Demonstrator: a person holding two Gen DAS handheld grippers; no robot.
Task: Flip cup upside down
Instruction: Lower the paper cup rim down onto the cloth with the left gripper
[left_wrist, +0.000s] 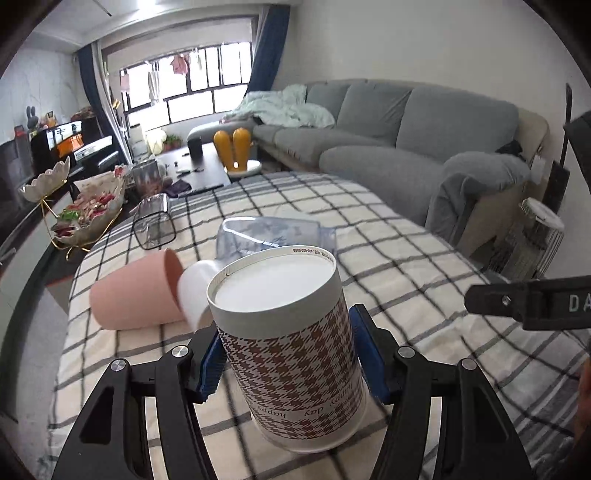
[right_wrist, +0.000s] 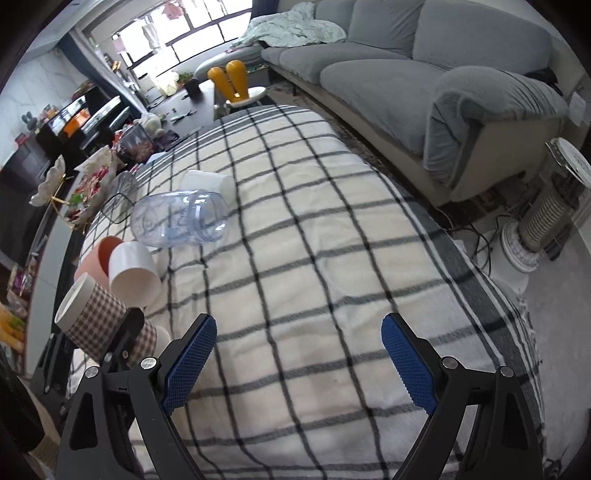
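My left gripper (left_wrist: 286, 354) is shut on a brown houndstooth paper cup (left_wrist: 291, 347). The cup is bottom up and slightly tilted, with its white base facing me and its rim near the checked cloth (left_wrist: 424, 288). In the right wrist view the same cup (right_wrist: 99, 314) shows at the far left, held by the left gripper. My right gripper (right_wrist: 299, 354) is open and empty above the cloth (right_wrist: 314, 240). Its black finger shows in the left wrist view (left_wrist: 528, 301) at the right edge.
A pink cup (left_wrist: 136, 291) and a white cup (left_wrist: 195, 291) lie on their sides by the held cup. A clear blue plastic cup (right_wrist: 181, 218) and another white cup (right_wrist: 208, 184) lie farther back. A grey sofa (left_wrist: 388, 125) stands to the right. A snack stand (left_wrist: 77, 210) is left.
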